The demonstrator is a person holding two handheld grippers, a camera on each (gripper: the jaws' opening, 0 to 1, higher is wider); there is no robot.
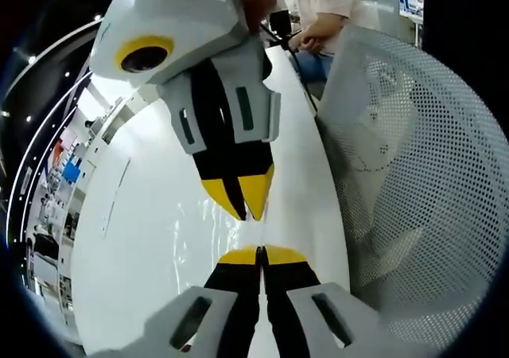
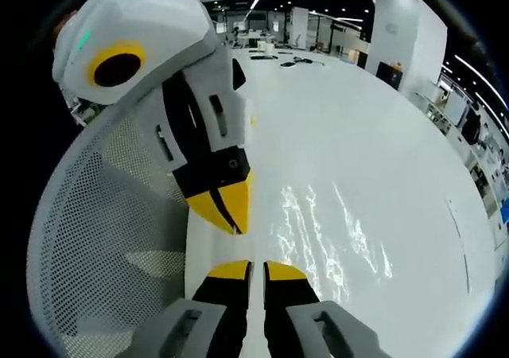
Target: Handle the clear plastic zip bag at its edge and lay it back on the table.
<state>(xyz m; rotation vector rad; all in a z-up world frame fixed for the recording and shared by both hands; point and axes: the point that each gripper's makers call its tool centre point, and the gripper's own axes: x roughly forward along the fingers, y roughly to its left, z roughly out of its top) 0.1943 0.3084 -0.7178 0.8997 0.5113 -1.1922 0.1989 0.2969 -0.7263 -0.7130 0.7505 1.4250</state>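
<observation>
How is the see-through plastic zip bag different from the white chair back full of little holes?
The clear plastic zip bag lies flat on the white table; the white mesh chair back stands up beside it. The bag is see-through with shiny wrinkles; the chair back is white and dotted with holes. You can see through both.

My right gripper (image 2: pixel 256 269) has its jaws nearly together over the white table (image 2: pixel 382 135). The clear zip bag (image 2: pixel 326 231) glints beside my left gripper (image 2: pixel 231 207) and a mesh chair (image 2: pixel 111 223).
</observation>
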